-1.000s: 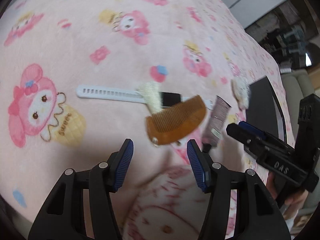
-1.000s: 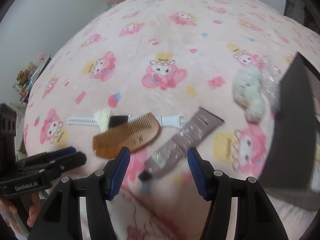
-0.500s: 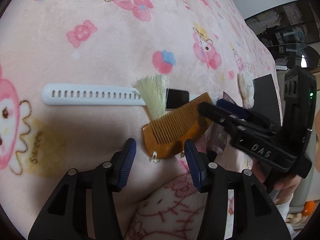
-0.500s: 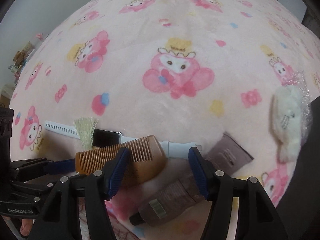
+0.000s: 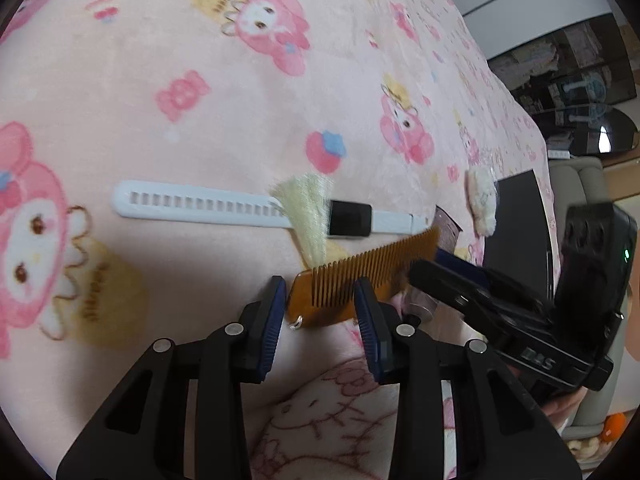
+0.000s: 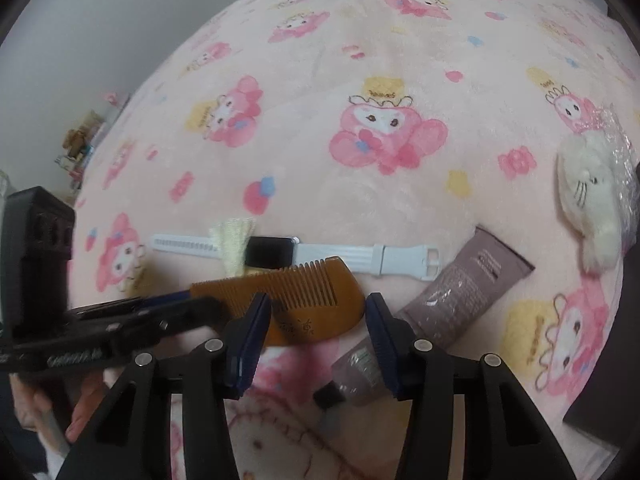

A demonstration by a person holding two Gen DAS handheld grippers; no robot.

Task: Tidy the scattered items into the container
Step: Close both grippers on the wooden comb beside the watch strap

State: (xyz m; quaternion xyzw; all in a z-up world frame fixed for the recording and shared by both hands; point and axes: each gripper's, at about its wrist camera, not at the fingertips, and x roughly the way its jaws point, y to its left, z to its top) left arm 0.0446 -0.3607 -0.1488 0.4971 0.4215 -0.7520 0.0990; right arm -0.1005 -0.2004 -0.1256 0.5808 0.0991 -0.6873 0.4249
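Observation:
A brown wooden comb (image 5: 340,288) lies on the pink blanket, in front of a white watch (image 5: 200,204) with a black face and a cream tassel (image 5: 308,208). My left gripper (image 5: 320,308) hangs over the comb's handle end, its jaws closing with that end between them and the pads not pressing. My right gripper (image 6: 316,320) is low over the comb (image 6: 312,304), jaws closing, with the comb's other end and the cap end of a mauve tube (image 6: 468,280) between its fingers. The dark container (image 5: 516,220) stands at the right.
A white plush toy (image 6: 592,200) in clear wrap lies beside the container (image 6: 600,400). The watch strap (image 6: 392,260) runs behind the comb toward the tube. A person's hand (image 6: 40,408) holds the left gripper at the lower left. Open blanket (image 6: 360,80) stretches beyond.
Both grippers have come down and closer to the comb, and their jaws have narrowed. The right gripper has shifted over the comb's far end. The items on the blanket lie as before.

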